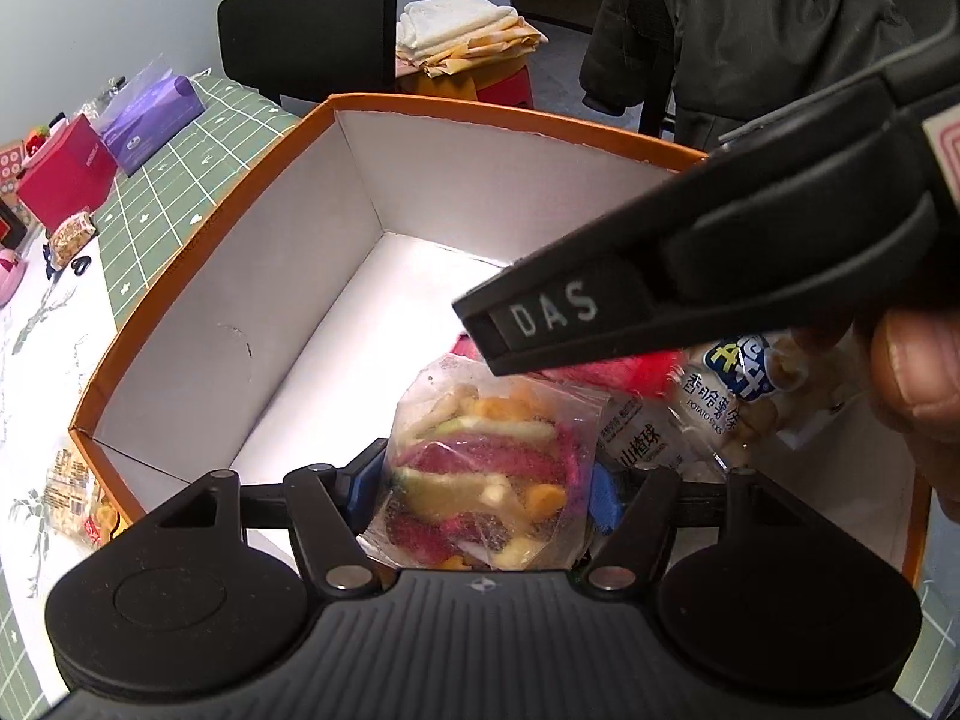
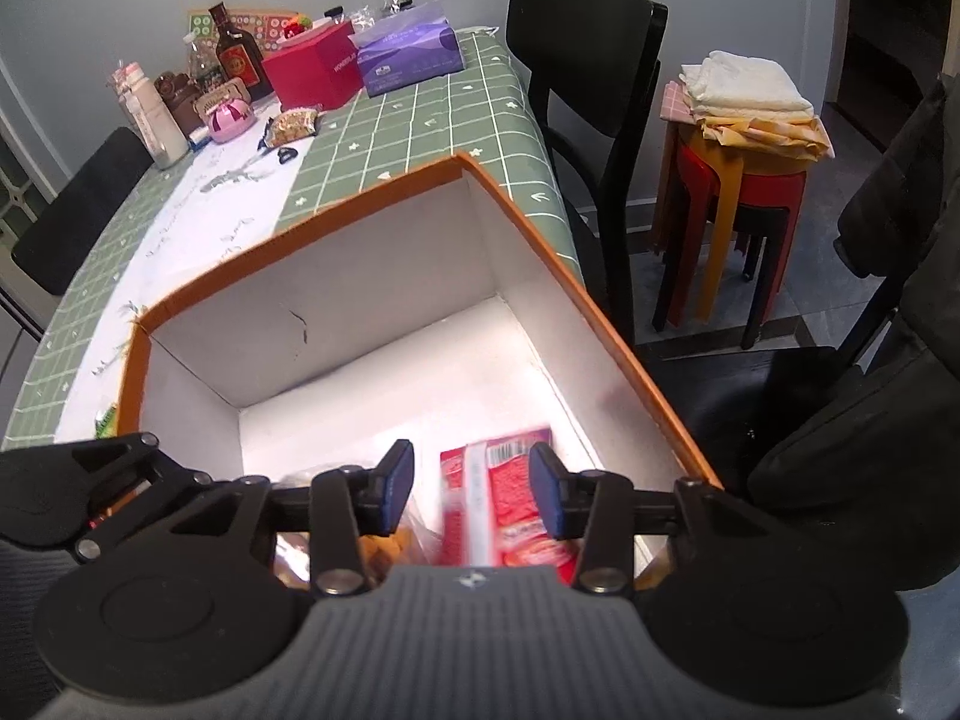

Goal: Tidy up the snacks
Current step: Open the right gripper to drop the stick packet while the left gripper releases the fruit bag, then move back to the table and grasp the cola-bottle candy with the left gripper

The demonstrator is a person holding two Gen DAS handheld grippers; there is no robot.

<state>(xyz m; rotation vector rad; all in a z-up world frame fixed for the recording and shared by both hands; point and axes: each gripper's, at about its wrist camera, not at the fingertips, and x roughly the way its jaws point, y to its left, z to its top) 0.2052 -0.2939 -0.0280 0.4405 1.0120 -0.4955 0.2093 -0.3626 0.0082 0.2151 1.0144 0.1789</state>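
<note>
An orange box with white inner walls (image 1: 480, 111) (image 2: 336, 228) stands on the table. In the left wrist view a clear bag of colourful sugared candy (image 1: 480, 480) lies between the blue pads of my left gripper (image 1: 483, 489), which stand at its edges without squeezing it. Beside it lie a white potato-sticks packet (image 1: 732, 396) and a red packet (image 1: 606, 369). One black finger of the right gripper (image 1: 540, 324) crosses above them. In the right wrist view my right gripper (image 2: 474, 492) is open over a blurred red packet (image 2: 516, 498) inside the box.
Green checked tablecloth (image 2: 420, 120) with a red box (image 2: 312, 69), purple tissue pack (image 2: 414, 51), bottles and a snack bag (image 2: 294, 123) at the far end. Another snack packet (image 1: 72, 480) lies outside the box. Black chair (image 2: 588, 90) and stacked stools (image 2: 738, 198) stand beside the table.
</note>
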